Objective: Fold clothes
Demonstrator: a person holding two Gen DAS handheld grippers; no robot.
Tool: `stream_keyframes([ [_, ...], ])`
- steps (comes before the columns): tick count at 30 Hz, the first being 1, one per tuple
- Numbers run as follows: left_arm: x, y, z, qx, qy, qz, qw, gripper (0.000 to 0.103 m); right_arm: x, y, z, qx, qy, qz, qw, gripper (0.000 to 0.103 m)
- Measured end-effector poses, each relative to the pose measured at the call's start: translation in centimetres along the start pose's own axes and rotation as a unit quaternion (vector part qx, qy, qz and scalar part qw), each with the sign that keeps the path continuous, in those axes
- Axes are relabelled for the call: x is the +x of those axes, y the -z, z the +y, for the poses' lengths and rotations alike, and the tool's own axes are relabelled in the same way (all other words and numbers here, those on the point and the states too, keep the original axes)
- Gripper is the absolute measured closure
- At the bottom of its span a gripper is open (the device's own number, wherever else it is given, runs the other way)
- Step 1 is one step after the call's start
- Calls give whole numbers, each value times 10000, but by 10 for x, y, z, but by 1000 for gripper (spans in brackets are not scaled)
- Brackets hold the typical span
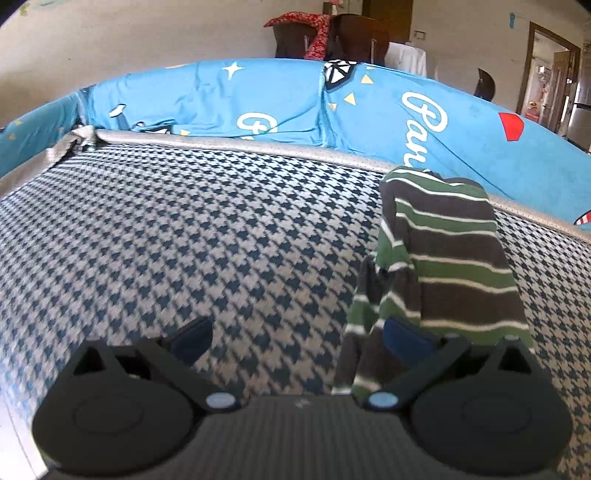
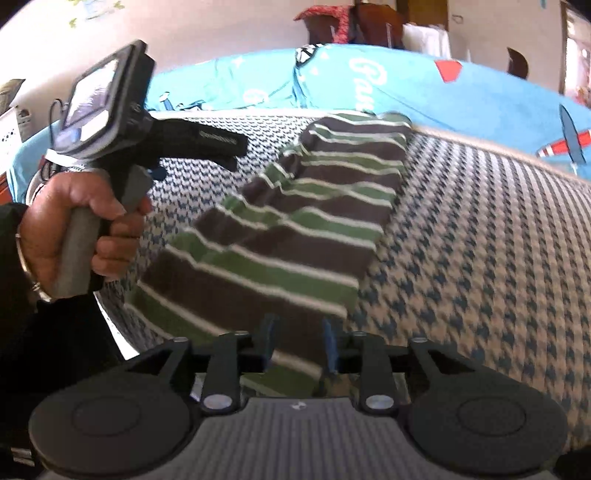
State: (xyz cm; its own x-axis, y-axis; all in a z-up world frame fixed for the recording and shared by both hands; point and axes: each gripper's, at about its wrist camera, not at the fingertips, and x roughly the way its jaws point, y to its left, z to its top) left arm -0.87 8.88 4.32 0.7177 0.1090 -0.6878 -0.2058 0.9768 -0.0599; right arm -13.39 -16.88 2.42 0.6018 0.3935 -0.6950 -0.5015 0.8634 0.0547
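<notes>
A folded garment with green, brown and white stripes lies on the houndstooth-covered surface. My right gripper hovers over its near edge, and its blue pads stand apart without pressing on the cloth that shows between them. In the left wrist view the same garment is at the right. My left gripper is wide open over bare cover, with its right finger in front of the garment's left edge. A hand holds the left gripper to the left of the garment.
A blue printed cushion back runs along the far side of the surface, with a grey piped edge below it. Dark chairs with a red cloth stand behind. A doorway is at the far right.
</notes>
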Motion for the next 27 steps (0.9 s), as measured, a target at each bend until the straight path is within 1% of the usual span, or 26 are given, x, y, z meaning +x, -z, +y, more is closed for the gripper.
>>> stream_keyframes([
  [3,8,-7,-6,199,131,44,9997,0,10,-17,-4,-246,-97,36,9996,63],
  [5,11,-10,-11,395,262,27,9989,0,18,-26,-7,-404,-132,72,9991,62],
  [6,11,-11,-14,476,342,18,9983,0,21,-28,-9,-386,-137,65,9991,62],
  [10,14,-14,-26,912,625,-72,9938,1,33,-28,-18,-1,-214,23,9998,60],
  [14,21,-16,-36,1290,696,-43,9892,8,43,-25,-25,378,-270,222,9987,60],
  [15,24,-16,-36,1308,690,-19,9890,8,44,-24,-26,382,-256,222,9987,60],
  [18,33,-19,-34,1156,738,95,9905,8,44,-24,-30,466,-216,213,9985,59],
  [21,40,-21,-33,1103,649,127,9917,8,46,-25,-35,632,-218,240,9975,58],
  [23,44,-22,-35,1103,652,158,9916,8,48,-25,-38,733,-214,266,9967,58],
  [27,53,-21,-39,1176,570,206,9912,8,50,-24,-37,722,-141,270,9969,58],
])
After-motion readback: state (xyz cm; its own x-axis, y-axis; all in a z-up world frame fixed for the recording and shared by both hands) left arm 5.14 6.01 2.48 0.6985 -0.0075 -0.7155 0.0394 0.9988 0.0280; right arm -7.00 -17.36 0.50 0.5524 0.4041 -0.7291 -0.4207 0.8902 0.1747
